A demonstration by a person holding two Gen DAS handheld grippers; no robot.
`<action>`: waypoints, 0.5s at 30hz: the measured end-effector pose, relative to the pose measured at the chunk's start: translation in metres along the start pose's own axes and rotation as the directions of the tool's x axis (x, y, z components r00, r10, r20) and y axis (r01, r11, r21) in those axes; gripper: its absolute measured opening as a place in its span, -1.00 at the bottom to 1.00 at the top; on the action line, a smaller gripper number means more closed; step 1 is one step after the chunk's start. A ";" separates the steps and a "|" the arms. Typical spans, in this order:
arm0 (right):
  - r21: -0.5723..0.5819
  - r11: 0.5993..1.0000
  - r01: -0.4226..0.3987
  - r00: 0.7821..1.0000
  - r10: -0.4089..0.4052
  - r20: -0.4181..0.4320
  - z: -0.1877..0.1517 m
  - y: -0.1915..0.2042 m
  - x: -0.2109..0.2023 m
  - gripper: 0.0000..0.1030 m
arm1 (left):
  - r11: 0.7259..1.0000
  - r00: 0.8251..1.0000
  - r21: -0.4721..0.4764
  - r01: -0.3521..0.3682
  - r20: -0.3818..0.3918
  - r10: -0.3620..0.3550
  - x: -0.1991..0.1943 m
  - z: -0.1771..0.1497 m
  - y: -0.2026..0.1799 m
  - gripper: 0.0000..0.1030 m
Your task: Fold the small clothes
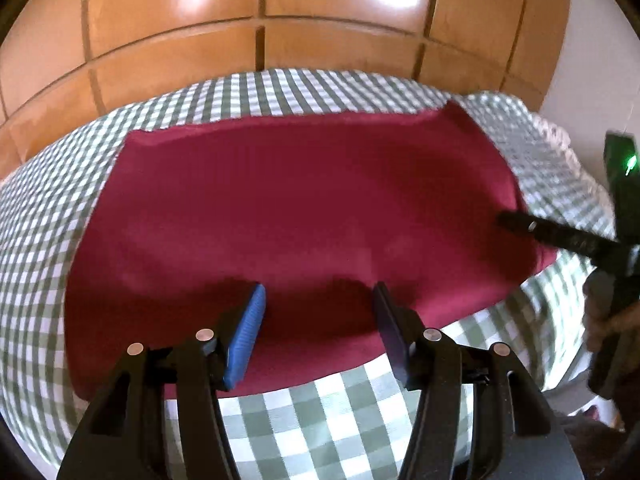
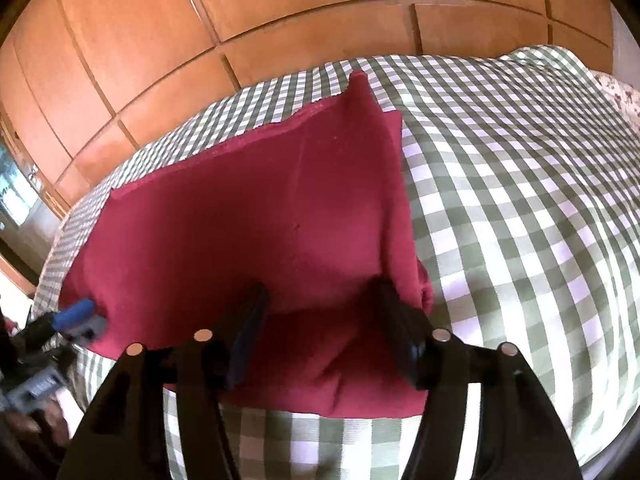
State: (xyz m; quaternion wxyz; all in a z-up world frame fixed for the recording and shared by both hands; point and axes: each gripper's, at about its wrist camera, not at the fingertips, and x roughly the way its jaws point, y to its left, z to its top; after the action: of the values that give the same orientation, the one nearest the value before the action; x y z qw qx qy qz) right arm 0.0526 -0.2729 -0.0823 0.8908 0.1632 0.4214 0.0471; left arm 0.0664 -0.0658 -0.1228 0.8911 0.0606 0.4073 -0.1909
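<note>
Clearly some folding is already done: the dark red garment lies on the green-and-white checked bedspread as a compact, roughly four-sided slab with no sleeve or leg spread out loose. In the right wrist view its far right corner shows stacked layers and a small peak of cloth poking beyond the edge, and a bunched fold bulges at the near right side. So the shape is doubled over at least once, though not yet tidy or small.

The left gripper hovers over the near edge of the garment with its jaws about half apart; red cloth shows in the gap, but the blue pad and its partner do not appear to pinch it. The right gripper stands likewise about halfway open above the garment's near right corner, with fabric lying under and between its fingers and no visible clamp on it. Neither seems to have hold of anything.

What remains, by the look of it, is at least one more fold to halve the slab, plus squaring off the stray corner. Wooden wardrobe doors rise behind the bed.
</note>
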 end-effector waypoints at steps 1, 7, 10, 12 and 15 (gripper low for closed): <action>0.001 1.000 -0.003 1.000 0.003 -0.002 0.001 0.000 -0.001 0.27 | 1.000 1.000 0.000 -0.001 -0.001 0.001 0.000 0.000 -0.001 0.05; 0.092 0.995 -0.050 0.998 0.047 0.035 0.007 -0.010 -0.023 0.56 | 1.000 1.000 -0.024 0.012 0.007 -0.012 -0.002 -0.001 0.003 0.12; 0.132 0.991 -0.030 0.999 0.027 0.028 0.007 -0.020 -0.024 0.61 | 1.000 1.000 -0.027 0.014 0.015 -0.013 -0.005 -0.001 0.004 0.12; 0.173 0.984 -0.038 0.999 0.039 -0.006 0.004 -0.027 -0.018 0.61 | 0.999 1.000 -0.034 0.020 0.023 -0.019 -0.007 -0.001 0.005 0.12; 0.212 0.975 -0.061 0.996 0.073 -0.050 -0.002 -0.031 -0.007 0.62 | 0.999 0.999 -0.041 0.026 0.031 -0.025 -0.010 -0.002 0.008 0.12</action>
State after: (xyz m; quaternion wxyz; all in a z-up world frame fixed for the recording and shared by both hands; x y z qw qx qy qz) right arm 0.0445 -0.3035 -0.0887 0.8541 0.2691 0.4435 0.0369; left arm 0.0626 -0.0554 -0.1171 0.8958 0.0341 0.3980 -0.1947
